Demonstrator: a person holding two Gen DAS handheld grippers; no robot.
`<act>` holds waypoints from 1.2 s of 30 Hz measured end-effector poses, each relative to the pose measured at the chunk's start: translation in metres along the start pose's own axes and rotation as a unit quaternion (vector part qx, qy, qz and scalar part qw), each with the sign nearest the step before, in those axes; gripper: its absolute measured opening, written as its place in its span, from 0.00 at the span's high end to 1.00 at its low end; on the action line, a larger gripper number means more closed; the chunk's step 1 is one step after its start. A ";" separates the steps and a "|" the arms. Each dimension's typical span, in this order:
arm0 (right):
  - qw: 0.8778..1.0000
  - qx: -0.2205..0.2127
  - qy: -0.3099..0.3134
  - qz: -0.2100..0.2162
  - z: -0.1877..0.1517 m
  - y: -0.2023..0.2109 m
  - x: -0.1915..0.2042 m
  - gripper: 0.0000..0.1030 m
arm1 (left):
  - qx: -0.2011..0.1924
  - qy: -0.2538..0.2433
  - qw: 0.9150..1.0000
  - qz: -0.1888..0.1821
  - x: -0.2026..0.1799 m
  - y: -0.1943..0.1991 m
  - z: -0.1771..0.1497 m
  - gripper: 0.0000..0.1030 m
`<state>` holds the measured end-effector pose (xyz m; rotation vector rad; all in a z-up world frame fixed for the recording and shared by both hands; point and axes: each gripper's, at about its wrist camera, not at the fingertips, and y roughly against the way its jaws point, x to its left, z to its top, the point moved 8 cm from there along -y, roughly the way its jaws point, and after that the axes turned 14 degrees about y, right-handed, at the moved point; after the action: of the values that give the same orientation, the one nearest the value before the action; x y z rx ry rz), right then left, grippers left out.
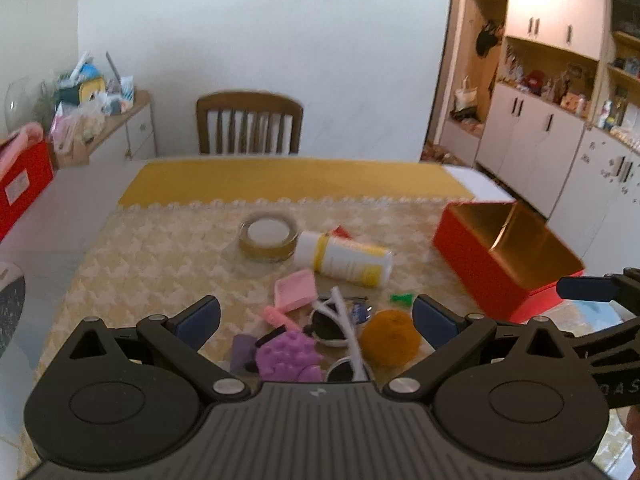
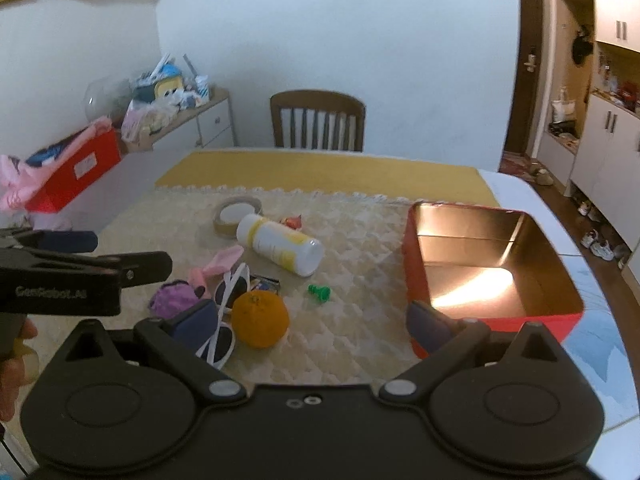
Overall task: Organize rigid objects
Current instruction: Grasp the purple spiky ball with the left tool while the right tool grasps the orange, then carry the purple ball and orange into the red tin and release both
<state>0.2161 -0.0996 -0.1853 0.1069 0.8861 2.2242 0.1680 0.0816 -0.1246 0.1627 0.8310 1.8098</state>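
A heap of small items lies on the patterned tablecloth: an orange [image 1: 390,338] [image 2: 261,319], white sunglasses [image 1: 340,328] [image 2: 227,306], a purple knobbly toy [image 1: 288,356] [image 2: 174,298], a pink tray [image 1: 295,291], a white-and-yellow bottle [image 1: 346,258] [image 2: 280,245] on its side, a tape roll [image 1: 269,236] [image 2: 236,214] and a green piece [image 1: 401,298] [image 2: 319,292]. An open red tin [image 1: 506,256] [image 2: 480,268] with a gold inside stands to the right. My left gripper [image 1: 316,320] hovers open above the heap. My right gripper [image 2: 308,322] is open, between orange and tin.
A wooden chair [image 1: 249,122] [image 2: 318,120] stands at the table's far side by the white wall. A red box [image 2: 76,176] and a cluttered sideboard [image 1: 92,108] are at the left. Cabinets [image 1: 540,120] fill the right. A yellow runner [image 1: 296,182] covers the far table part.
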 end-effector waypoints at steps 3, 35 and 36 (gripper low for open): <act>1.000 0.010 0.021 0.014 -0.001 -0.017 0.004 0.07 | 0.013 0.005 1.000 0.008 0.007 -0.016 -0.004 0.00; 0.987 0.053 0.109 0.109 -0.005 -0.088 0.045 0.51 | 0.101 0.016 0.994 0.039 0.031 -0.082 -0.033 0.44; 0.987 0.054 0.107 0.107 -0.006 -0.087 0.045 0.52 | 0.101 0.016 0.994 0.039 0.031 -0.081 -0.033 0.44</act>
<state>0.2338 -0.0300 -0.2521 0.0146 1.1596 2.4178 0.2022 0.1072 -0.2066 0.2997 1.0443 1.8019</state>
